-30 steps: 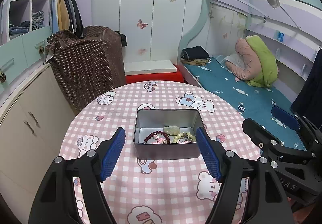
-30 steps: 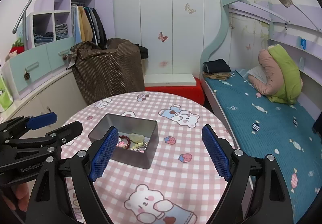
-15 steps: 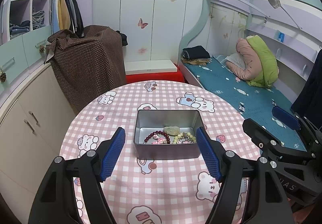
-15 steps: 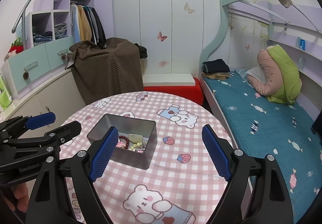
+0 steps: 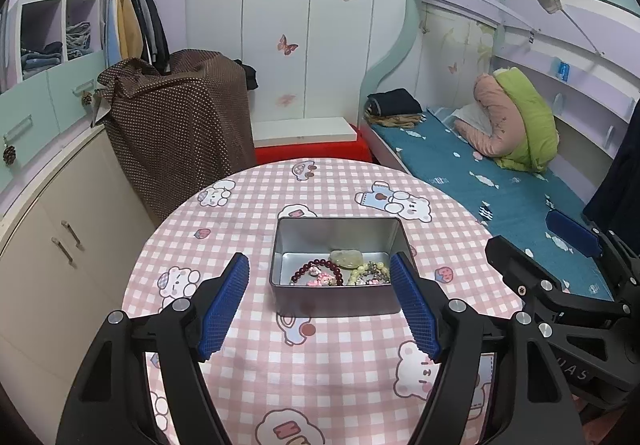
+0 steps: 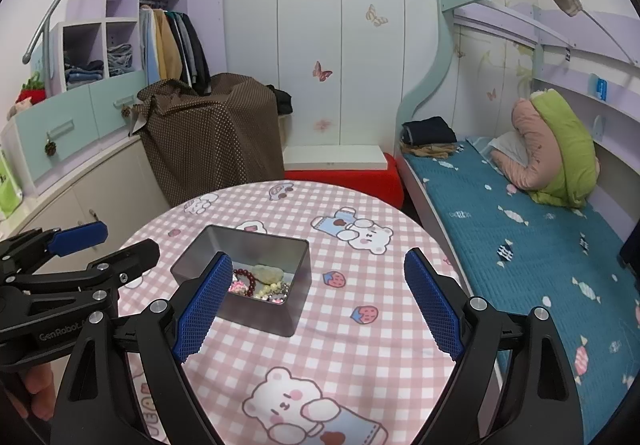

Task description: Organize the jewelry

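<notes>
A round bench [image 5: 248, 357] draped in a pink checked cloth with cartoon bears carries an open metal tin [image 5: 335, 269], which sits near the middle of the top. Inside the tin lie a dark red bead bracelet [image 5: 320, 269], a pale green stone [image 5: 346, 257] and a string of pale beads [image 5: 370, 273], heaped together on the floor of the box toward its near wall.

The left claw [image 5: 320, 307] hangs above the cloth on the near side of the tin, its blue-padded fingers spread wide and empty, the tin framed between them from this view without either pad touching it. The right claw [image 6: 320, 305] hovers to the right of the tin, its fingers spread wide and gripping nothing; in its own view the left pad overlaps the tin's near corner, and whether it touches cannot be told.

Behind the bench stand a brown dotted cover [image 5: 180, 125] over some bulky piece, a white wardrobe with butterfly stickers [image 5: 288, 45], and a bunk bed [image 5: 500, 181] with a teal sheet.
</notes>
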{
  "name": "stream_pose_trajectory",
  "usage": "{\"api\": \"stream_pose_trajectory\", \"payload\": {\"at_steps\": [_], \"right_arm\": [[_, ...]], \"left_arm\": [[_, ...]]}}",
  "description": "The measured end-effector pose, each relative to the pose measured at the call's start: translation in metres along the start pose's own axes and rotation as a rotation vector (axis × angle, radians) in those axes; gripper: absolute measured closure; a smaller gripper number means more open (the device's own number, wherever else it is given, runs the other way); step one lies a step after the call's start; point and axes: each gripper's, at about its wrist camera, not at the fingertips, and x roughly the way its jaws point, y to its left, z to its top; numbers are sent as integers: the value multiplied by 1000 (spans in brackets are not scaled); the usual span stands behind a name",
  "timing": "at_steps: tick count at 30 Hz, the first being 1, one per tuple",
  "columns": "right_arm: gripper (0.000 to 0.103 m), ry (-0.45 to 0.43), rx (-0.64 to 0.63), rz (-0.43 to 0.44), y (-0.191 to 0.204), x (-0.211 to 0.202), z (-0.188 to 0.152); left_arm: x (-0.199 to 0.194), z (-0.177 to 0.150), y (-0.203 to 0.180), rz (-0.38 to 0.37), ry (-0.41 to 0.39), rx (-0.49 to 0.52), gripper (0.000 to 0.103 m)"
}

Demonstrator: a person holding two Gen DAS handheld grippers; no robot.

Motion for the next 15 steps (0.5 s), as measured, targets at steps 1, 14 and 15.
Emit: {"api": "stream_pose_trajectory", "payload": {"at_steps": [1,14,15], "right_arm": [[18,1,0,-1,0,0,0],[18,13,3,-4,1,7,-1],[18,13,4,-5,0,8,0]], "left_arm": [[1,0,0,-4,3,0,33],[5,-1,1,-1,10,-5,33],[5,0,1,0,11,-4,33]]}}
